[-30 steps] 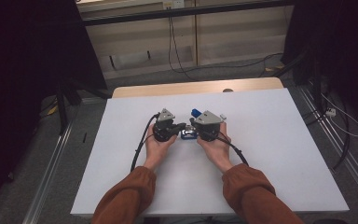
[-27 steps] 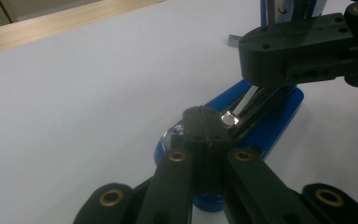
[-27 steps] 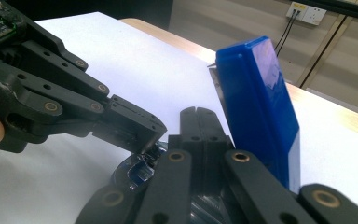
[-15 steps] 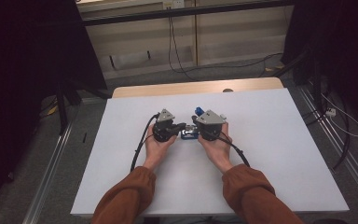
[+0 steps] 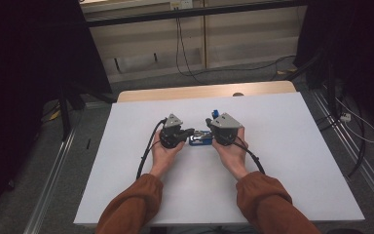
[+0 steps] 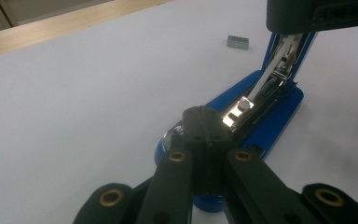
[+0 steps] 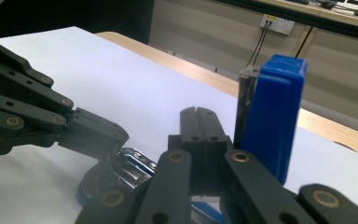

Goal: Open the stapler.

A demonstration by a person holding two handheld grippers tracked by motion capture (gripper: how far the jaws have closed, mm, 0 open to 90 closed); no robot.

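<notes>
A blue stapler (image 5: 199, 140) lies opened on the white table (image 5: 297, 146) between my two grippers. Its blue lid (image 7: 272, 116) stands upright, and its metal magazine (image 6: 261, 93) slants up from the blue base (image 6: 275, 126). My left gripper (image 5: 189, 132) is shut with nothing between its jaws; its tips (image 6: 204, 122) rest at the stapler's front end. My right gripper (image 7: 199, 116) is also shut and empty, just beside the raised lid. The right gripper view shows the left gripper (image 7: 93, 135) touching the shiny metal part (image 7: 126, 170).
A small strip of staples (image 6: 237, 42) lies on the table beyond the stapler. A bare wooden edge (image 5: 199, 91) runs along the table's far side. Cables (image 5: 253, 161) trail from both grippers toward the person's orange sleeves (image 5: 131, 209). Dark stands flank the table.
The right gripper and the raised blue lid have shifted slightly to the right. The left gripper has stayed in place.
</notes>
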